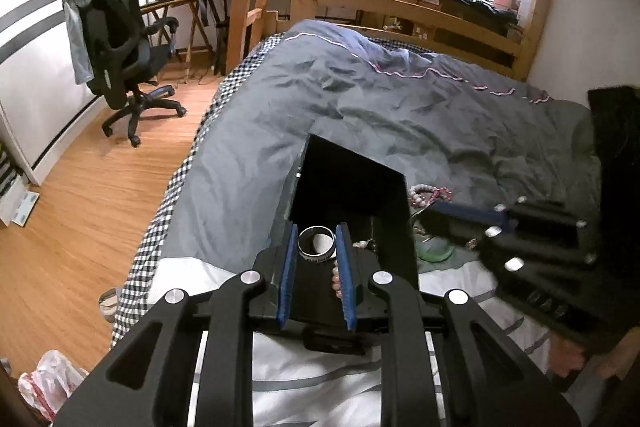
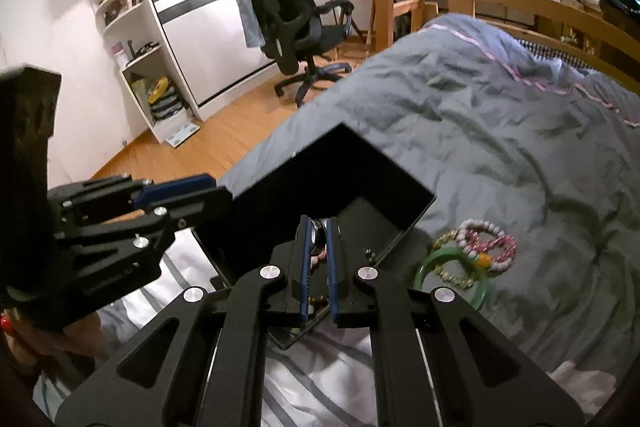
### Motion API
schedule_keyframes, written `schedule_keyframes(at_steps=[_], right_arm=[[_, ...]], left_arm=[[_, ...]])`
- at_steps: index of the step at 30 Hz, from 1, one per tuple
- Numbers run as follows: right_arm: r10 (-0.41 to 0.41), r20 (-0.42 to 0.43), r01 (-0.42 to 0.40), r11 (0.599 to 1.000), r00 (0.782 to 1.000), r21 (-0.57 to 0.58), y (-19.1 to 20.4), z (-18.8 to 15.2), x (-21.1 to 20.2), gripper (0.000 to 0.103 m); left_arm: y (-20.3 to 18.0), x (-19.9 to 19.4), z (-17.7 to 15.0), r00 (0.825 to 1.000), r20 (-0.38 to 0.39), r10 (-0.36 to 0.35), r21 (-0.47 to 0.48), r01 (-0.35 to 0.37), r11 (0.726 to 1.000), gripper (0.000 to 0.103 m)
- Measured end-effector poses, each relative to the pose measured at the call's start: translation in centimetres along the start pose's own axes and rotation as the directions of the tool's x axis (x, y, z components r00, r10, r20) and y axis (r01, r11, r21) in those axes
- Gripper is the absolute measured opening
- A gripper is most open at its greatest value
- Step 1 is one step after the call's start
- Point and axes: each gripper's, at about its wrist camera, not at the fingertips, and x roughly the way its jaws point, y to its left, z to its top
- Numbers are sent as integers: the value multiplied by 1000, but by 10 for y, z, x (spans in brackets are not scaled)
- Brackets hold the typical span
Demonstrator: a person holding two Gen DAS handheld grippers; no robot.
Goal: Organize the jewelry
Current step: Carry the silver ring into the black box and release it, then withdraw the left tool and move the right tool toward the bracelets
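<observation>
We keep the left gripper (image 1: 318, 253) narrowly apart and the right gripper (image 2: 319, 243) closed empty above the black box (image 1: 352, 183), where the ring (image 1: 317, 245) lies.

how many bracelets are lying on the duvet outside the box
3 that I can separate, piled together right of the black box: green bangle, pink-and-white beaded bracelet, gold-and-white beaded one. Overlap may hide more.

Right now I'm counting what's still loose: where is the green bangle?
The green bangle lies on the grey duvet just right of the open black jewelry box, overlapped by the beaded bracelets.
</observation>
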Motion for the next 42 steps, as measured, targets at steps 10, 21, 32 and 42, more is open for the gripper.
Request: schedule_keyframes(at_steps=[10,21,32,42], right_arm=[[18,-40,-18,1000,999,7,0,-13,18,8],[52,-56,-49,997,997,52,-6,-16,24,12],[-87,65,76,986,994,150,-40,-6,-8,94],[-207,134,178,964,969,197,-85,7,-52,97]], left_arm=[[-5,7,-2,999,-27,-44,6,45,999,19],[-2,2,0,1000,26,-16,-34,16,999,51],[2,-18,4,989,143,32,-78,-21,997,92],[-47,-12,-1,988,137,-76,38,72,997,95]])
